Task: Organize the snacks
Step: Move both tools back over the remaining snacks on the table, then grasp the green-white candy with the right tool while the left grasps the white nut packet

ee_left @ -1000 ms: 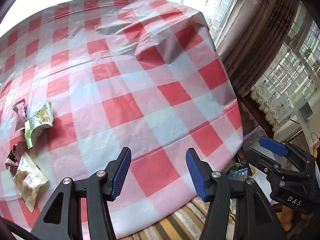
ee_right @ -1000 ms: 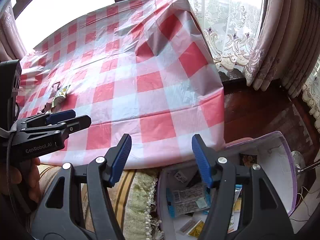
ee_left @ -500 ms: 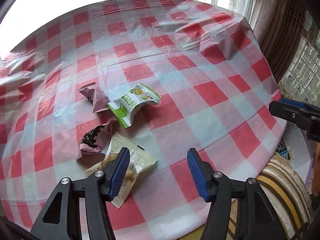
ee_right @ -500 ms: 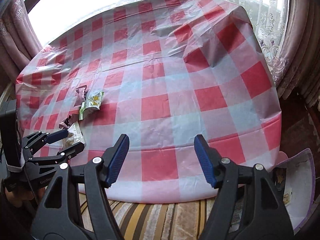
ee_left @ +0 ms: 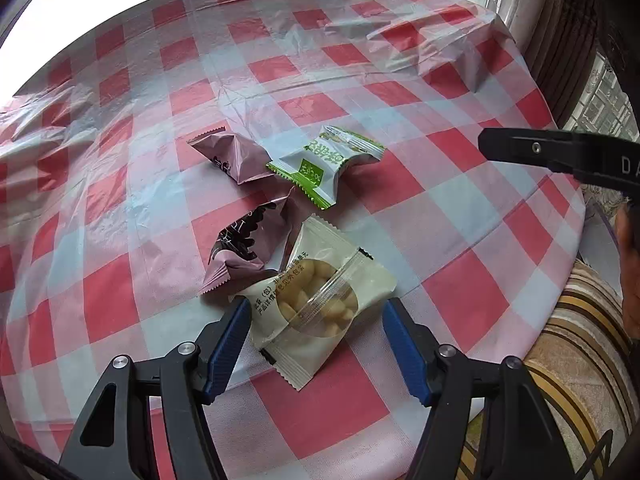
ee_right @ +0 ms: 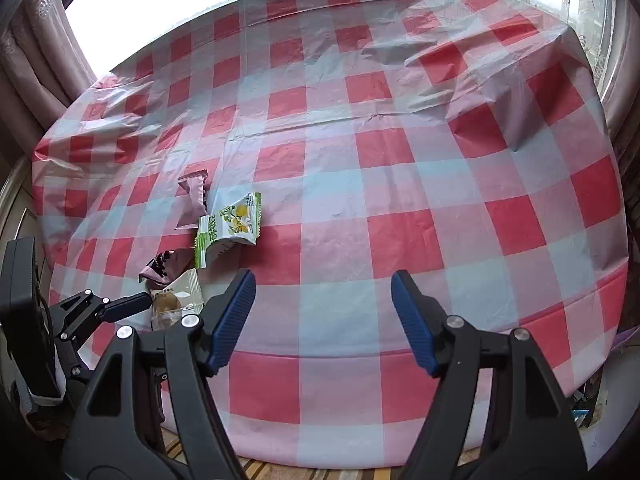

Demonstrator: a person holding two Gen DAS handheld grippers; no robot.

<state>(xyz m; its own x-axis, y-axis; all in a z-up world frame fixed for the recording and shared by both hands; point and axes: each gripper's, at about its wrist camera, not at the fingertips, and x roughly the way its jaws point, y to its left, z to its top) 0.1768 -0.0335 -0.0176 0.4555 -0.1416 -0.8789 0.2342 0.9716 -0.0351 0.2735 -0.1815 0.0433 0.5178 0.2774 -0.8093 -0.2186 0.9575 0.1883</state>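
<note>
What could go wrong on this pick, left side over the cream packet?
1. The left gripper, jaws opening, frames the cream packet, whose corner overlaps the dark purple packet: closing may drag both.
2. The plastic tablecloth is wrinkled and loose; low fingers could pinch it.

Your left gripper and right gripper share black frames, ribbed blue pads and silver screws.

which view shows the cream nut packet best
The left wrist view: the cream packet lies whole and close between the opening left gripper, with its clear window visible. In the right wrist view the packet is small, partly hidden behind gripper fingers.
</note>
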